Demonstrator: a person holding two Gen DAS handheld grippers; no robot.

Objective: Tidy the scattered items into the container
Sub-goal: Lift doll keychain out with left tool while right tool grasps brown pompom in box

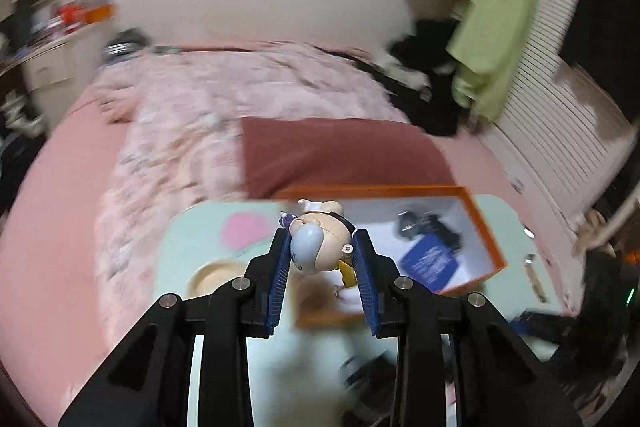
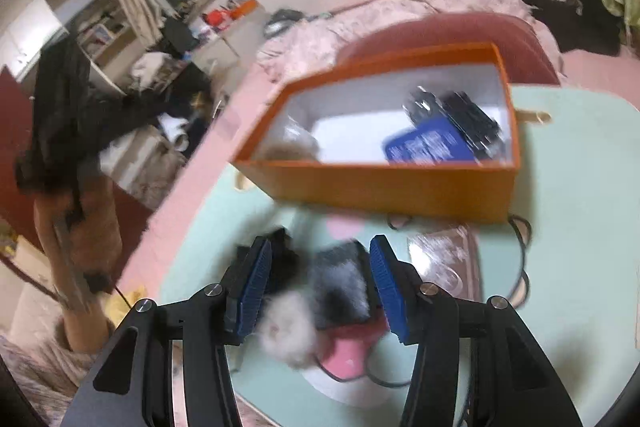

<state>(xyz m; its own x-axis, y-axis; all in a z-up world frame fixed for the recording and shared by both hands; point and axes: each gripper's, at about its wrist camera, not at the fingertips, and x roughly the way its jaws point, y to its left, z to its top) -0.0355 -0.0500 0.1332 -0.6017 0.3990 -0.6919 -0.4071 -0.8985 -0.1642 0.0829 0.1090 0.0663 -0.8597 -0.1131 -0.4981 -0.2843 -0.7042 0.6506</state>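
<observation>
Figurine (image 1: 320, 247), clamped in left gripper (image 1: 322, 281): orange box (image 1: 486, 227) lies just beyond, rightward; right gripper's (image 2: 320, 285) grip cannot be told.

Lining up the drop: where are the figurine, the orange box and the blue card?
figurine (image 1: 316, 247), left wrist view, its head.
orange box (image 2: 384, 187), right wrist view, near outer wall.
blue card (image 2: 430, 145), right wrist view, its face.
</observation>
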